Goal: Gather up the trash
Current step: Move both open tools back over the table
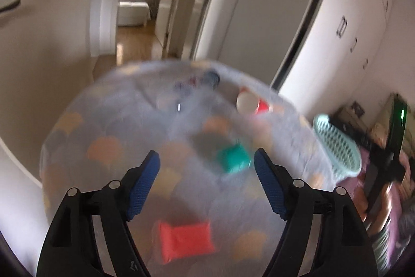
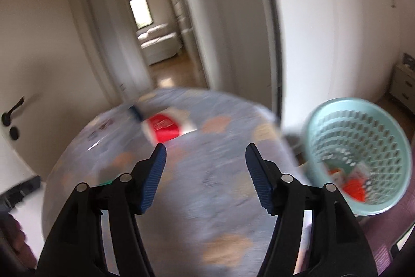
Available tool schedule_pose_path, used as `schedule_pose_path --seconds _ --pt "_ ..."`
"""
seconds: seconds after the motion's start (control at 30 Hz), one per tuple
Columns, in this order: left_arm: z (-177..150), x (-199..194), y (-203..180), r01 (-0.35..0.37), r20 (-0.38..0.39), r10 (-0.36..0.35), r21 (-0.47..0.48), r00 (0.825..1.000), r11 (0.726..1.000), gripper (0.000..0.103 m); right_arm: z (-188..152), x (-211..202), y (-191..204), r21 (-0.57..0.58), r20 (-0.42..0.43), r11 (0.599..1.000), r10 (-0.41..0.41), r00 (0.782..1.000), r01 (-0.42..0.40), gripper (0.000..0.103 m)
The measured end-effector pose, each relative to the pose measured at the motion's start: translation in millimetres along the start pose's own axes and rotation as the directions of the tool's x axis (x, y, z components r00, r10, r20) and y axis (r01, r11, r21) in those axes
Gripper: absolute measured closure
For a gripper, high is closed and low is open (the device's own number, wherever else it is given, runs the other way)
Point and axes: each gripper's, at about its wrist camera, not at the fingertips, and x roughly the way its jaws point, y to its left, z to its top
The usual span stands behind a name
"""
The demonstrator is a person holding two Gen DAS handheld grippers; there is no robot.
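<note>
Left wrist view: the left claw [image 1: 207,160] stands wide with nothing between its blue pads [image 1: 145,183], above a round counter [image 1: 109,121] under a patterned cloth. Just ahead of its tips lies a blurred green packet [image 1: 234,157], below them a red packet [image 1: 185,242], and farther ahead a tipped red paper cup [image 1: 253,103]. Right of the claw stands a mint-green mesh basket [image 1: 337,144]. In the right wrist view the right claw [image 2: 205,156] also gapes empty; the cup [image 2: 163,127] lies ahead-left, the basket [image 2: 363,131], holding wrappers [image 2: 352,183], to its right.

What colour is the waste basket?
Light turquoise basket, clearest in the right wrist view.
</note>
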Motion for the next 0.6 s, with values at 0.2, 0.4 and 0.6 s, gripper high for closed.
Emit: schedule_pose_path --seconds 0.2,0.4,0.6 --pt "-47.7 3.4 10.9 -0.062 -0.128 0.062 0.006 0.99 0.998 0.021 -24.7 31.2 63.1 -0.088 -0.125 0.99 0.099 0.987 -0.11 0.042" --pt "-74.9 8.7 11.8 -0.131 -0.144 0.133 0.025 0.981 0.991 0.023 -40.2 58.3 111.2 -0.147 -0.21 0.973 0.144 0.967 -0.177 0.042" --pt "-80.7 18.3 10.0 -0.164 -0.139 0.169 0.044 0.976 0.985 0.026 -45.8 73.9 129.2 -0.173 -0.249 0.967 0.143 0.958 -0.189 0.04"
